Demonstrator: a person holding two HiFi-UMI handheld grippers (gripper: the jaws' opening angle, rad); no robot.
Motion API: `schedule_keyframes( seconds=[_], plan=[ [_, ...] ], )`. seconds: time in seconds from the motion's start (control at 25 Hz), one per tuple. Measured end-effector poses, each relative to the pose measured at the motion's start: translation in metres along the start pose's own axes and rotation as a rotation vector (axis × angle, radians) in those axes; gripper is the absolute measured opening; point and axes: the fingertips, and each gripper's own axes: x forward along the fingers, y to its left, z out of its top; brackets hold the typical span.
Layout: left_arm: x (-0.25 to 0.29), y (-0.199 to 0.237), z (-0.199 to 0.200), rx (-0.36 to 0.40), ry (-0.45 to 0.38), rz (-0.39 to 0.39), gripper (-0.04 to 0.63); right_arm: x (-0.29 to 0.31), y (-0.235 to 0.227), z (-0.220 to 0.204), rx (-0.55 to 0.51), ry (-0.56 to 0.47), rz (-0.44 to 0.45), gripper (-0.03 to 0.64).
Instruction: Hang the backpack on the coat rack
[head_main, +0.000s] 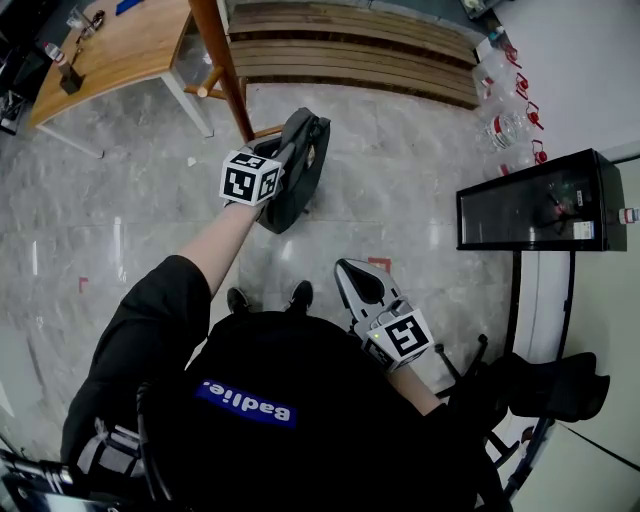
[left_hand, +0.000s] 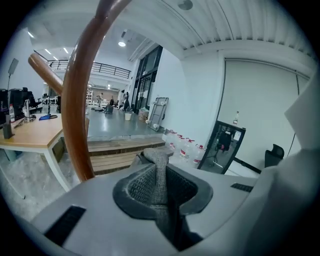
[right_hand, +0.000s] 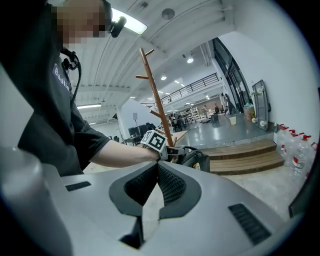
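In the head view a black backpack (head_main: 298, 160) hangs over the floor beside the brown wooden coat rack pole (head_main: 226, 68). My left gripper (head_main: 283, 152) is shut on its grey top strap (left_hand: 159, 172), which runs up between the jaws in the left gripper view. There the coat rack pole (left_hand: 79, 105) curves up at the left, close by. My right gripper (head_main: 358, 279) hangs lower, near the person's body and apart from the backpack, its jaws shut on nothing. The right gripper view shows the backpack (right_hand: 199, 160), the left gripper (right_hand: 172, 149) and the coat rack (right_hand: 154, 95) ahead of the right gripper (right_hand: 157, 167).
A wooden desk (head_main: 120, 45) stands at the far left and wooden steps (head_main: 350, 50) run behind the rack. Several water bottles (head_main: 505, 125) and a black glass cabinet (head_main: 540, 205) are at the right. A black chair (head_main: 550, 390) stands close behind at the right.
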Motion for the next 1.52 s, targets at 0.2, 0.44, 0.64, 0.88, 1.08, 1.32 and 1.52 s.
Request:
schedule_keyframes(
  seconds=[0.2, 0.44, 0.64, 0.88, 1.08, 1.32, 1.52],
  plan=[
    [0.022, 0.028, -0.015, -0.039, 0.012, 0.047, 0.066, -0.002, -0.011, -0.008, 0.016, 0.030, -0.027, 0.005],
    [0.040, 0.046, -0.026, -0.087, 0.010, 0.046, 0.066, 0.000, -0.014, -0.018, 0.045, 0.074, -0.051, 0.005],
    [0.047, 0.060, -0.035, -0.124, 0.015, 0.069, 0.066, 0.000, -0.017, -0.026, 0.065, 0.091, -0.069, 0.005],
    [0.046, 0.080, -0.050, -0.208, 0.014, 0.114, 0.066, 0.003, -0.016, -0.030, 0.066, 0.084, -0.058, 0.005],
    [0.043, 0.096, -0.072, -0.226, 0.031, 0.151, 0.066, 0.008, -0.012, -0.035, 0.061, 0.096, -0.050, 0.005],
    [0.038, 0.112, -0.089, -0.236, 0.018, 0.178, 0.067, 0.009, -0.005, -0.041, 0.063, 0.130, -0.062, 0.005],
    [0.039, 0.111, -0.094, -0.166, 0.035, 0.151, 0.091, 0.008, 0.006, -0.045, 0.056, 0.165, -0.060, 0.005]
  ],
)
